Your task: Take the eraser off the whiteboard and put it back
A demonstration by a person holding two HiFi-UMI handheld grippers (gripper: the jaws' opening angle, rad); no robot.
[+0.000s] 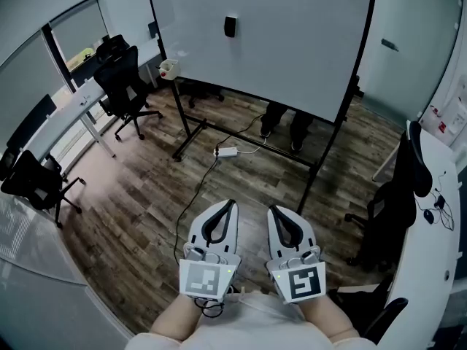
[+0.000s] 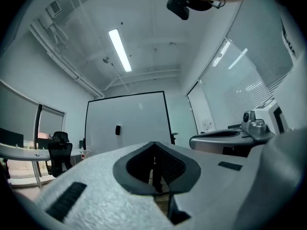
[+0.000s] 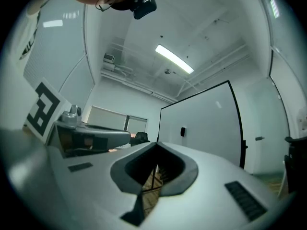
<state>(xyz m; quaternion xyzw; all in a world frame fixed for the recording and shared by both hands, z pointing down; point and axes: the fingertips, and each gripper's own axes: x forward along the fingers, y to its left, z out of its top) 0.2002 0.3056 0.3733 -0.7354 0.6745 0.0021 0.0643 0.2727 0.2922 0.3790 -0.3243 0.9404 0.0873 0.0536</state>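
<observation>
Head view is showing the eraser (image 1: 230,26) sticking to the whiteboard (image 1: 292,49) at the frame's upper middle, well apart from both grippers. The left gripper (image 1: 230,205) and right gripper (image 1: 272,211) are sitting side by side at lower centre, jaws pressed together, gripping nothing.

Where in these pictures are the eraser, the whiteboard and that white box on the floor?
eraser (image 1: 230,26), head view, middle of its dark body.
whiteboard (image 1: 292,49), head view, bare white surface.
white box (image 1: 226,152), head view, its top face.
</observation>
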